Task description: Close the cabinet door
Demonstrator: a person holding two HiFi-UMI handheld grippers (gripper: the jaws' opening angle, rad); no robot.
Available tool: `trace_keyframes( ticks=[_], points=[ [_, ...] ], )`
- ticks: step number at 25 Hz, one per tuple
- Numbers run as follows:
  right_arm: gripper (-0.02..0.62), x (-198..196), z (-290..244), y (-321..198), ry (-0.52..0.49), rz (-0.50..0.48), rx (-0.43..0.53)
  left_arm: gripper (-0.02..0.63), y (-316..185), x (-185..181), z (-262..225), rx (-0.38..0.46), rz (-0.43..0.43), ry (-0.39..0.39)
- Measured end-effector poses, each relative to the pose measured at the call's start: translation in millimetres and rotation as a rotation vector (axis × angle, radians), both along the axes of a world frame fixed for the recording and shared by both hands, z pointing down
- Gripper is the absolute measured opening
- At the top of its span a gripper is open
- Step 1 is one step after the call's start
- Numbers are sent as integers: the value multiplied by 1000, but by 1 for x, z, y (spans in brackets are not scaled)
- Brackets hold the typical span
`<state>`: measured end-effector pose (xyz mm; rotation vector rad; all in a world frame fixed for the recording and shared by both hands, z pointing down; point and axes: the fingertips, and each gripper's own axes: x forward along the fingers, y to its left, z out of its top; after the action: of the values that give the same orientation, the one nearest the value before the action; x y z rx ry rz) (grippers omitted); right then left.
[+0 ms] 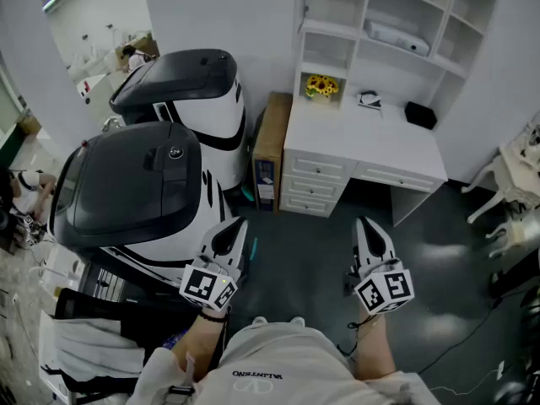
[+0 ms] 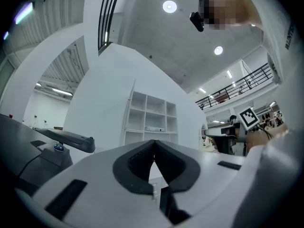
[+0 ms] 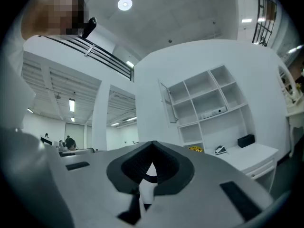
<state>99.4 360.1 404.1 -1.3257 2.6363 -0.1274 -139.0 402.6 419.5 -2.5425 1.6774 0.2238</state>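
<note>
A white shelf unit [image 1: 396,24] stands on a white desk [image 1: 371,146] against the far wall. In the right gripper view its narrow cabinet door [image 3: 166,101] hangs open at the upper left of the shelves [image 3: 209,103]. The left gripper view shows the same door [image 2: 130,103] edge-on beside the shelves [image 2: 151,115]. My left gripper [image 1: 232,226] and right gripper [image 1: 367,224] are held side by side over the dark floor, well short of the desk. Both point toward it. The left gripper [image 2: 153,144] and the right gripper [image 3: 153,146] are shut, with nothing between the jaws.
Two large black-and-white machines [image 1: 135,184] [image 1: 190,83] stand at the left. A brown box [image 1: 272,133] leans between them and the desk. Yellow flowers [image 1: 321,85] and a black box [image 1: 419,114] sit on the desk. At the right are a white chair [image 1: 510,175] and floor cables [image 1: 456,336].
</note>
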Motion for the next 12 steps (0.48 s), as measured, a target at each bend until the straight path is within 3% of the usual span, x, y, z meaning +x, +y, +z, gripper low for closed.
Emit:
trace_keyframes(
  ticks=[12],
  points=[
    [11, -16, 2, 2, -10, -10, -8, 25, 6, -19, -10, 43, -27, -14]
  ],
)
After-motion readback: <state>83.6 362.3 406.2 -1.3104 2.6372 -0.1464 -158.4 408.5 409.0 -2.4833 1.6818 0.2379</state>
